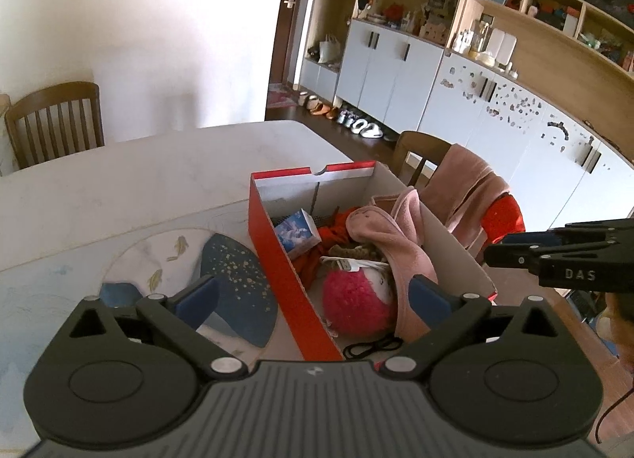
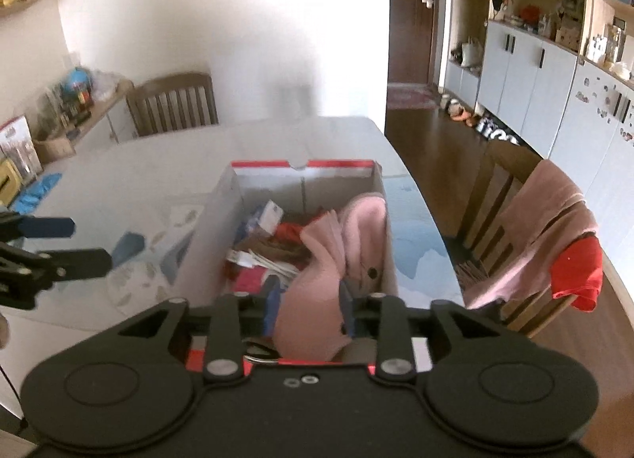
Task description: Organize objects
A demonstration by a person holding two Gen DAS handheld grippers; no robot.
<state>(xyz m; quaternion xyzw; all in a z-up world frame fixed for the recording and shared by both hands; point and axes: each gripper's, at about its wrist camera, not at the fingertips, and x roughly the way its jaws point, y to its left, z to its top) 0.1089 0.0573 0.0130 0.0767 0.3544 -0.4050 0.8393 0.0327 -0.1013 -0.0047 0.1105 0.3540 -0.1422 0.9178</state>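
A red cardboard box [image 1: 277, 255] stands open on the white table [image 1: 138, 180]. It holds a pink cloth [image 1: 396, 236], a fuzzy pink ball [image 1: 352, 303], a small blue-white carton [image 1: 297, 234] and red fabric. My left gripper [image 1: 313, 295] is open, its fingers straddling the box's near left wall. In the right wrist view the box [image 2: 222, 212] lies straight ahead. My right gripper [image 2: 309, 303] is shut on the pink cloth [image 2: 337, 255] at the box's near end. The right gripper also shows at the right of the left wrist view [image 1: 554, 255].
A dark blue speckled mat piece [image 1: 233, 287] lies left of the box. Wooden chairs stand at the far side [image 1: 55, 117] and at the right, draped with pink and red clothes [image 2: 554, 228]. Cabinets [image 1: 475, 101] line the right wall.
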